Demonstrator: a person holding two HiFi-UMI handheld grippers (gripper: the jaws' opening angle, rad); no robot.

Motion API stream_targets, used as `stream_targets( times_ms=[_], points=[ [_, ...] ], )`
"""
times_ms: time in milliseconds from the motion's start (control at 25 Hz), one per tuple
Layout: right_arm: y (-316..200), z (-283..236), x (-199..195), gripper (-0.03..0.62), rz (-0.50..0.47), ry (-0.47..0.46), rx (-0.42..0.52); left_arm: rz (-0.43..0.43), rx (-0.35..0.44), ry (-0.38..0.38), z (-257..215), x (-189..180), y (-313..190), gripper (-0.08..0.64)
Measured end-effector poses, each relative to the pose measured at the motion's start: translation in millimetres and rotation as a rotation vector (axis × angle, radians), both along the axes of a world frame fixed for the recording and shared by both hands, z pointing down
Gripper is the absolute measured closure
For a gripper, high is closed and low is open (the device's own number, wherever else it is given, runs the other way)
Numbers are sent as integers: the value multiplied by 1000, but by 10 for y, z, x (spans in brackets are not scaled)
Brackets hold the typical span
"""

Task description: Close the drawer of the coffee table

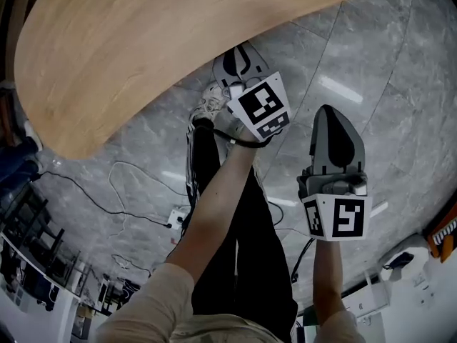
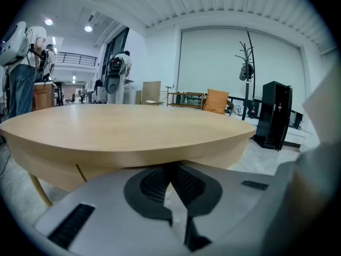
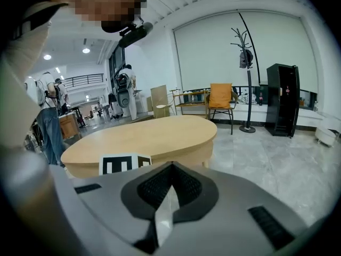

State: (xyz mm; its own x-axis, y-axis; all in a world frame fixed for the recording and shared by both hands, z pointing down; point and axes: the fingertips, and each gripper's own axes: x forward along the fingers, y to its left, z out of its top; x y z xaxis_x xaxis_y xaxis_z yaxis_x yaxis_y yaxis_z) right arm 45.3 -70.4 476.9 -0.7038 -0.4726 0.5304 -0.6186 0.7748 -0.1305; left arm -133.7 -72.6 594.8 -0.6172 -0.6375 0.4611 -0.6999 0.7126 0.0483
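The light wooden coffee table (image 1: 143,41) fills the upper left of the head view; no open drawer shows in any view. My left gripper (image 1: 241,48) points at the table's rim, close to its edge. In the left gripper view the tabletop (image 2: 133,127) spreads just past the left gripper (image 2: 171,167), whose jaws are shut with nothing between them. My right gripper (image 1: 327,109) hangs over the floor to the right, farther from the table. In the right gripper view the right gripper (image 3: 170,167) has its pads meeting at the tip, empty, with the table (image 3: 154,135) beyond.
The floor is grey marble tile, with cables and a power strip (image 1: 175,219) beside the person's legs. A black cabinet (image 2: 274,113), an orange chair (image 3: 219,97) and a coat stand (image 3: 246,63) stand past the table. People stand far off at the left.
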Motion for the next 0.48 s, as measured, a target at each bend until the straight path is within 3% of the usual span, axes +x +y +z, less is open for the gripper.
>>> stream_targets(
  times_ms=[160,480],
  points=[
    [33,66,-53,588,-24,-12,4,34,20,-45,8,-21,-5,552],
    [88,32,-194,588,-54,-50,6,103,-17,-58,80,-12,-13,552]
  ],
)
